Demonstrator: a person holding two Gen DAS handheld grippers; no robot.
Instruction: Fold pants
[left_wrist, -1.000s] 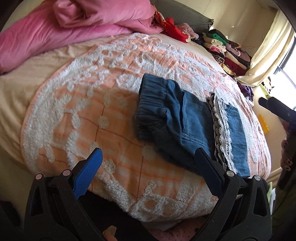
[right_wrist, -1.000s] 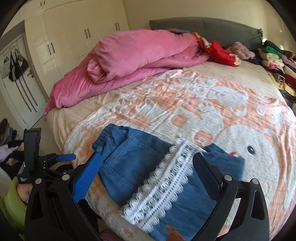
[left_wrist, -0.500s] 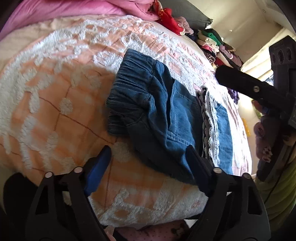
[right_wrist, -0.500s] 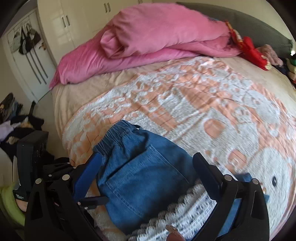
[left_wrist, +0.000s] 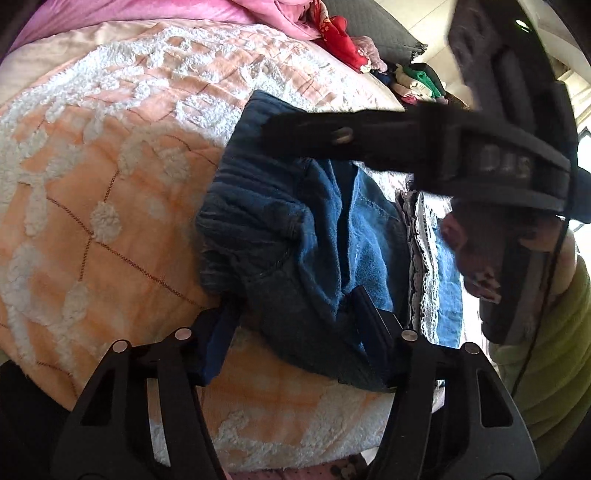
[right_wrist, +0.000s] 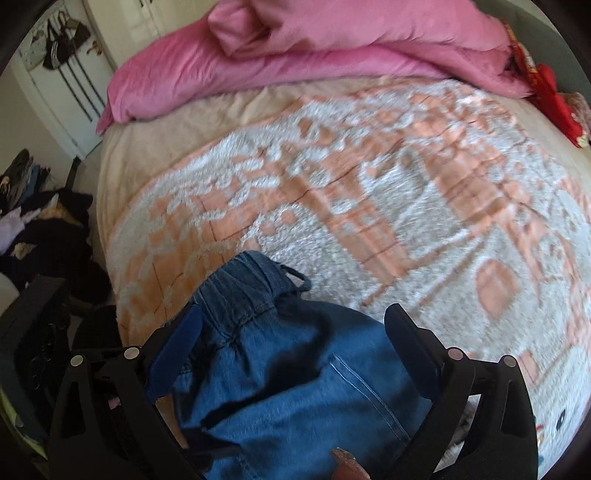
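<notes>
Pants (left_wrist: 295, 236) lie folded on the orange-and-white blanket (left_wrist: 92, 192), near the bed's front edge, elastic waistband toward the pink duvet (right_wrist: 314, 48) end, white lace trim (left_wrist: 424, 266) on the far side from the waistband.

Left gripper (left_wrist: 295, 314): fingers spread wide, straddling the near edge of the denim. Blue left finger (left_wrist: 218, 339) sits at the fabric's edge on the blanket, black right finger (left_wrist: 373, 325) rests on top of the denim fold. Released, nothing pinched.

Right gripper (right_wrist: 291, 339): also spread, hanging low over the waistband end of the pants. Denim fills the gap between its fingers, but neither one presses on it. From the left wrist view its black finger (left_wrist: 343, 136) crosses above the waistband; can't tell whether it touches the cloth.

The right wrist view is motion-blurred across the blanket. A belt loop (right_wrist: 293, 277) sticks out at the waistband corner.

Background: red cloth (left_wrist: 340, 40) and stacked clothes (left_wrist: 421, 79) by the headboard, dark clothes pile (right_wrist: 40, 229) on the floor, bags (right_wrist: 62, 40) hanging on the wardrobe door.
</notes>
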